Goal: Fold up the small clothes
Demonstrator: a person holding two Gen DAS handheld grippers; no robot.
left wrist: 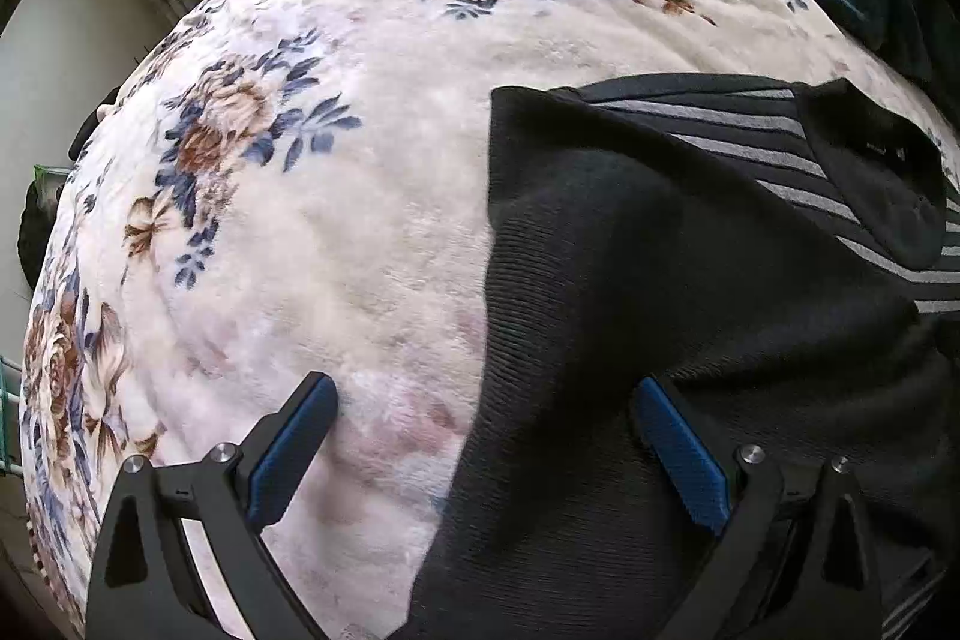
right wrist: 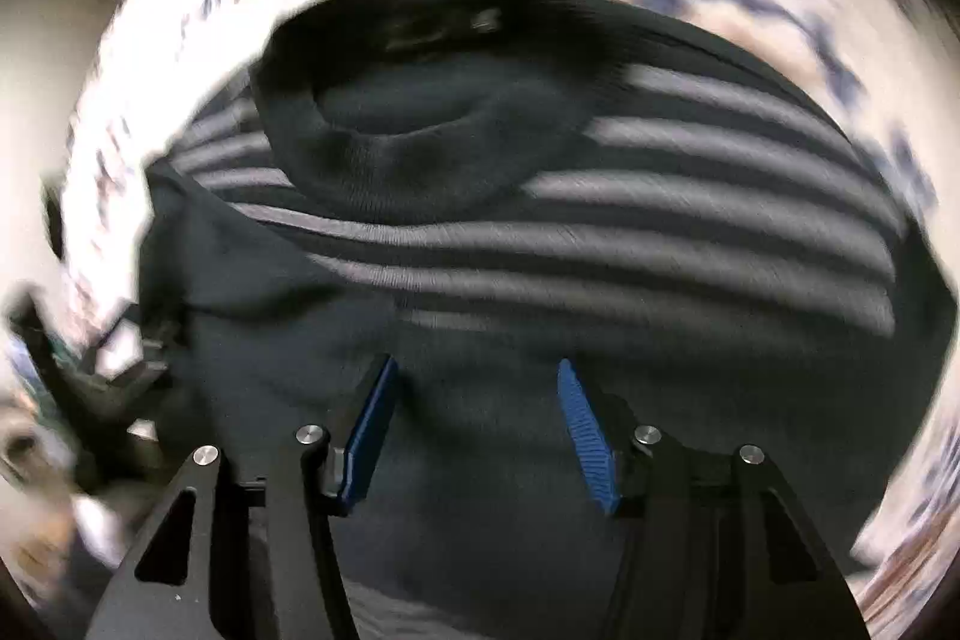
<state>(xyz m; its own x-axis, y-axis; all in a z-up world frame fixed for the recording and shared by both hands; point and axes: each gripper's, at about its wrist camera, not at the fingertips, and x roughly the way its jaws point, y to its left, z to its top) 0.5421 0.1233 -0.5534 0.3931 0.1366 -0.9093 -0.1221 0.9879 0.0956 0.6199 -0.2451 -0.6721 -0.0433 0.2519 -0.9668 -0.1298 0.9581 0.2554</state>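
Left wrist view shows the left gripper [left wrist: 486, 454] spread wide and empty, straddling the left edge of the black striped sweater [left wrist: 690, 280] on the floral blanket [left wrist: 360, 220]. Right gripper [right wrist: 477, 430], jaws partly apart and holding nothing, hangs over the sweater's middle; its collar [right wrist: 420, 130] lies ahead, stripes running crosswise.

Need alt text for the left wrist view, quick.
The open left claw hangs over the edge of a dark striped sweater lying on a floral blanket, one finger above the knit, the other above the blanket.
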